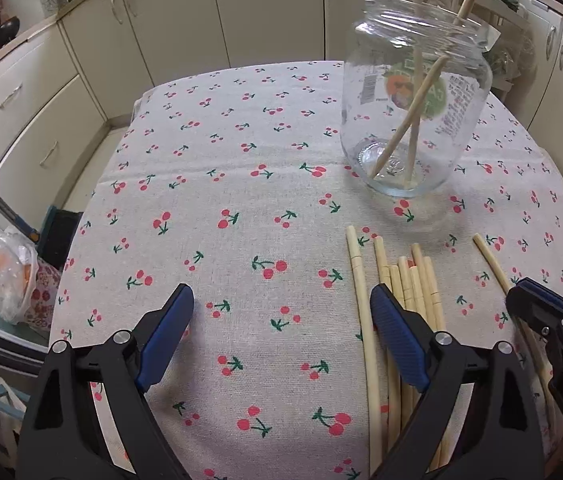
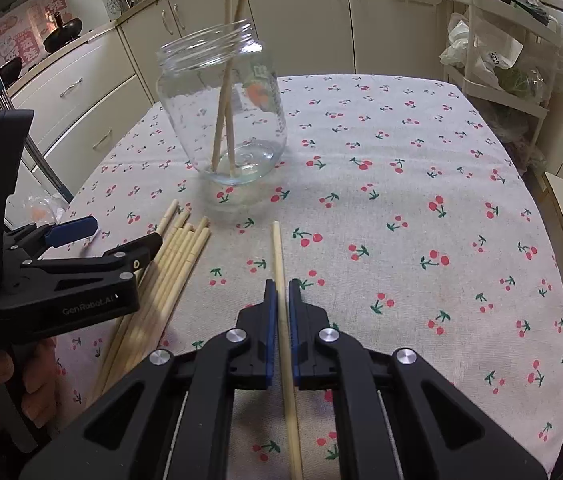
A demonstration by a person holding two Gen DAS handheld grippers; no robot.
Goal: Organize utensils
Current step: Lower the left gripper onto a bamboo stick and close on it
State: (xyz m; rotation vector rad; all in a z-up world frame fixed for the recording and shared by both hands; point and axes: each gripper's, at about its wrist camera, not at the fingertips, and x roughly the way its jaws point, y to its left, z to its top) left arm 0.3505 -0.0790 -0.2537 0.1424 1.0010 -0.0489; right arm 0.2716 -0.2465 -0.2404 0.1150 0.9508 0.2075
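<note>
Nearest us, our right gripper has its fingers clenched on a single chopstick lying on the worktop, long axis pointing away toward the far-left jar. We should lift it level, then tip it upright. Our left gripper hangs released beside the bundle.

A: Where does the left wrist view sit?

B: Just behind the left gripper, low, angled down over the tablecloth.

A: And the right wrist view?

B: Behind the right gripper, likewise tilted. Both share the jar ahead and the chopstick pile between the grippers.
</note>
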